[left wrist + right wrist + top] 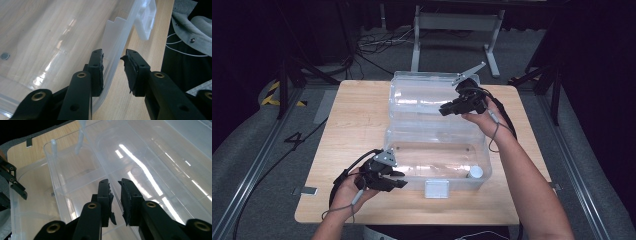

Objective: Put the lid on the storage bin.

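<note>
While clear plastic storage box (437,160) sits mid light wooden surface (357,125), lid (427,97) raised at far side. Left hand-held gripper (113,72) straddles near-left rim, pads not yet pressing. Right hand-held gripper (115,195) apparently clenched on lid edge. Closing or loading still left, likely.

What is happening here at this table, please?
A person works on a clear plastic box with an open lid on a wooden table. The left claw straddles the box's front rim, one jaw inside and one outside, not yet pressing. The right claw is at the lid, its jaws narrowly apart. A small white cap lies inside the box.
</note>
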The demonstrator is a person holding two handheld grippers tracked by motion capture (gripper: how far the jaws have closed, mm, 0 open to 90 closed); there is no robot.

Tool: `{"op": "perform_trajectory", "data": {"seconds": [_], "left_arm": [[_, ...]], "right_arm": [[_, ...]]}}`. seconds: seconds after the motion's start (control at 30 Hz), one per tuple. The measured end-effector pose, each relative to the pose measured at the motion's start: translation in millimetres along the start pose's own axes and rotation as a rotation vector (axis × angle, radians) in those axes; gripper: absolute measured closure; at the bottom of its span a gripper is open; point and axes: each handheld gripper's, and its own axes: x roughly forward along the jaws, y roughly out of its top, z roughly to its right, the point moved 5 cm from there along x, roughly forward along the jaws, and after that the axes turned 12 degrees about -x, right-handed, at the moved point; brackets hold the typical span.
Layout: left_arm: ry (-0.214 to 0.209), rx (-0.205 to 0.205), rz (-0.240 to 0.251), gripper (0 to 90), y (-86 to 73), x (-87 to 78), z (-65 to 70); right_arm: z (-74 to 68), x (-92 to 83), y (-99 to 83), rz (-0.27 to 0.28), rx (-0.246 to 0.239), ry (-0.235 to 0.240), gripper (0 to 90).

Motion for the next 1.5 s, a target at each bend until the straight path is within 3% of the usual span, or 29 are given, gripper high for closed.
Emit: {"op": "perform_trajectory", "data": {"seconds": [0.37, 0.53, 1.5], "left_arm": [[0.037, -0.02, -0.006, 72.2, -0.3, 1.6, -0.1], [0.055, -0.023, -0.016, 72.3, 0.1, 2.3, 0.9], [0.074, -0.017, -0.031, 72.4, 0.4, 5.4, 1.7]], "right_arm": [[-0.2, -0.1, -0.1, 0.001, 0.003, 0.004, 78.3], [-0.9, -1.2, -0.2, -0.001, 0.027, 0.014, 78.4], [-22.4, -10.3, 3.8, -0.026, -0.036, 0.011, 80.4]]}}
